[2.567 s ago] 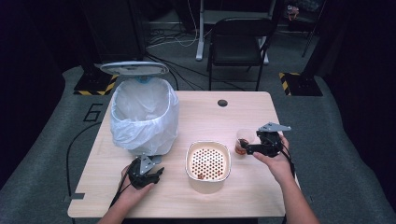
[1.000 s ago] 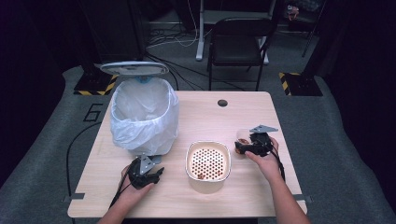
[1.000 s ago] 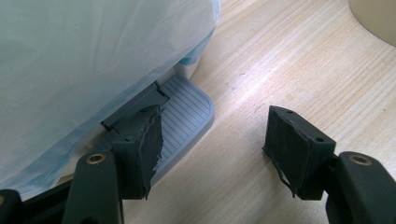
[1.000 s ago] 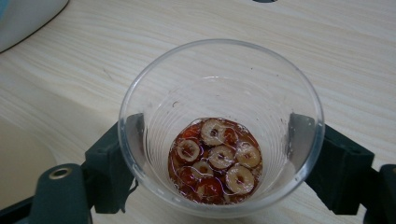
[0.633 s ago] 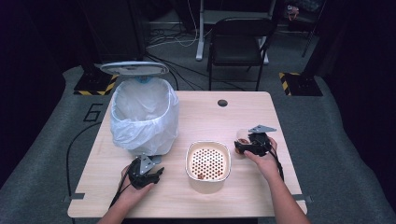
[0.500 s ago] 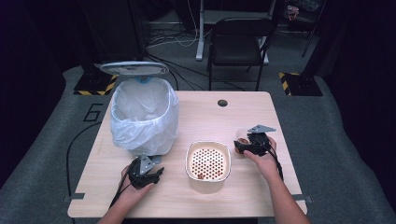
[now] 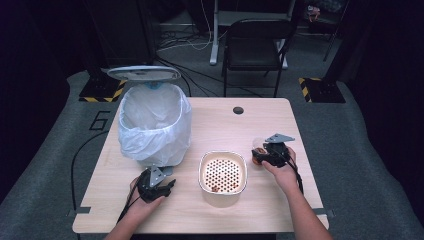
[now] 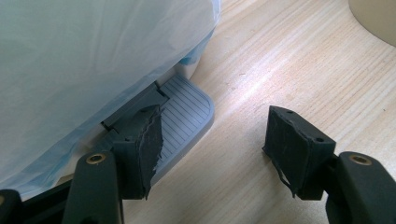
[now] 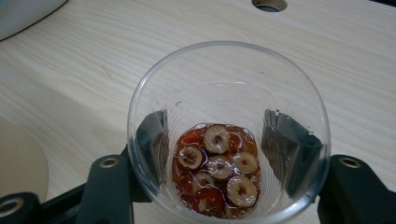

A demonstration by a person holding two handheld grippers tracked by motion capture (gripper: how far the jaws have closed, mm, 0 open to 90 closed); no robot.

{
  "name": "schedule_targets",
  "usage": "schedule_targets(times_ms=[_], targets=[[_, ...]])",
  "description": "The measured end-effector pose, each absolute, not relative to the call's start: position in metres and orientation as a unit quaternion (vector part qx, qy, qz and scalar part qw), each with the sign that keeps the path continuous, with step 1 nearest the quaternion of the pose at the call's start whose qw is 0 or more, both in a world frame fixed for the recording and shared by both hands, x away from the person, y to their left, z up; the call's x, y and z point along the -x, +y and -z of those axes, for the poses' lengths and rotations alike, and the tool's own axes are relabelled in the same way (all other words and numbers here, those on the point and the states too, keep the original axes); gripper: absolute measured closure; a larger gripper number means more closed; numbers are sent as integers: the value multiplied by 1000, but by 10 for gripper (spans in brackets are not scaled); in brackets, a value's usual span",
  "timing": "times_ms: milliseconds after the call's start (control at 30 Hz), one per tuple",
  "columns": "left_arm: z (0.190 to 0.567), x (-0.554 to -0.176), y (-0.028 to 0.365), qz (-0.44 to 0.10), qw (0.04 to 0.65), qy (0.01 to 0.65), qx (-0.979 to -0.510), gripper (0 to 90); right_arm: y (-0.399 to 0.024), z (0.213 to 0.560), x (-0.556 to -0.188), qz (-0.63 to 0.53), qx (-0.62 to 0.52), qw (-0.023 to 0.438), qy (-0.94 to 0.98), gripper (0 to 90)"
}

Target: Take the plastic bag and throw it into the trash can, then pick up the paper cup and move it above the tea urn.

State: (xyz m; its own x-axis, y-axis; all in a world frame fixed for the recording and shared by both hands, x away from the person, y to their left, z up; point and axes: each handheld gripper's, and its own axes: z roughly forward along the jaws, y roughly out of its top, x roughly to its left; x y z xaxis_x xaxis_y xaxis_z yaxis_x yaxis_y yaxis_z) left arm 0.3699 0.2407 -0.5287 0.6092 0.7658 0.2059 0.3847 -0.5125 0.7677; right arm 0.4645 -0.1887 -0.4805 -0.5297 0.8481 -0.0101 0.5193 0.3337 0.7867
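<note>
Right gripper view: sliced red fruit seen inside glass cup (image 9: pixel 229 140) clamped by right gripper (image 9: pixel 217 154) | left gripper (image 8: pixel 215 149) spread wide, unloaded | "6" (image 7: pixel 100 120) read on floor, left of frame

the surface (image 7: pixel 210 125) is pale wood with a fine straight grain, smooth with a soft sheen where light hits it. the bin's liner bag (image 8: pixel 84 51) is thin, milky, crinkled plastic, semi see-through. the bin pedal (image 8: pixel 184 114) is grey matt plastic with fine ridges. the pads on the left gripper (image 8: pixel 215 140) look like dull black foamy rubber, ragged at the edges, and the arms behind them are smoother black plastic with small brass-looking rivets. the cup (image 9: pixel 229 121) is clear glossy plastic or glass, can't tell which, holding wet, shiny reddish-brown sliced fruit (image 9: pixel 217 168). the strainer bowl (image 7: pixel 223 172) looks like cream matt plastic, perforated.
</note>
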Motion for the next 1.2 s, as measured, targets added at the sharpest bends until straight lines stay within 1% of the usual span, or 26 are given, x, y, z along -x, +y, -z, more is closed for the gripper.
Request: schedule_targets(times_ms=[333, 733, 967, 1200], targets=[[529, -370, 241, -272, 350, 347, -826, 367, -190, 472, -461, -381, -424, 222, 791, 426], [529, -370, 241, -272, 350, 348, -826, 367, -183, 439, -456, -395, -397, 215, 800, 428], [529, -370, 241, -271, 350, 347, -826, 367, -178, 422, -457, -394, -379, 218, 808, 428], [529, -370, 241, -271, 350, 347, -827, 367, -172, 407, -458, -398, -361, 213, 816, 428]])
